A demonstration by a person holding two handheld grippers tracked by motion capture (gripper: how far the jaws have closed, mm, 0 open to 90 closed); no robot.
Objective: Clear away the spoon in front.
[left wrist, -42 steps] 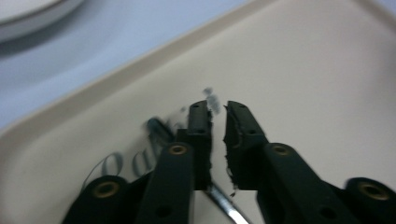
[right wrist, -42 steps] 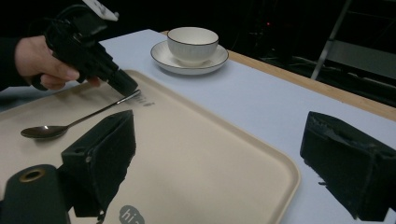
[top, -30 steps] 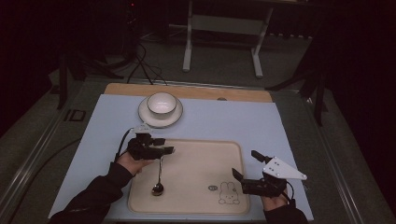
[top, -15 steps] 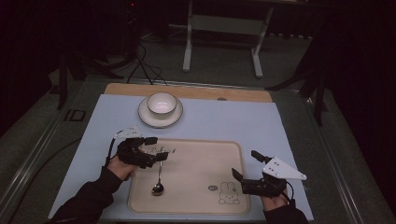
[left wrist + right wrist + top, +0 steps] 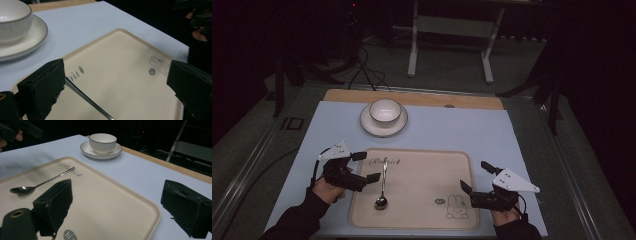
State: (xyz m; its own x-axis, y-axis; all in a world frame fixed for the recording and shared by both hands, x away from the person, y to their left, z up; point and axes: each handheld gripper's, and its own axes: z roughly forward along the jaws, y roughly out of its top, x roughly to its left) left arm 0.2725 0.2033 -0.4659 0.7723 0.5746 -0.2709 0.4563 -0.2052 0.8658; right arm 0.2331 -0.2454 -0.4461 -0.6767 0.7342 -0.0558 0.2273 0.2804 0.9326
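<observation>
Left gripper [image 5: 363,167] at lower left of the high view: jaws have just been opening and stand wide, nothing between them — it has drawn back leftward off the spoon [image 5: 382,187], which lies released on the left part of the beige tray [image 5: 427,172]. Right gripper [image 5: 474,176], lower right, jaws apart and empty, unmoved. Tray rests on a pale blue mat [image 5: 452,130]; bowl [image 5: 385,111] on saucer [image 5: 369,127] above it. Dark room beyond.

Left gripper [image 5: 364,166] fingers have just been opening, now spread wide; right gripper [image 5: 473,176] gapes too.
</observation>
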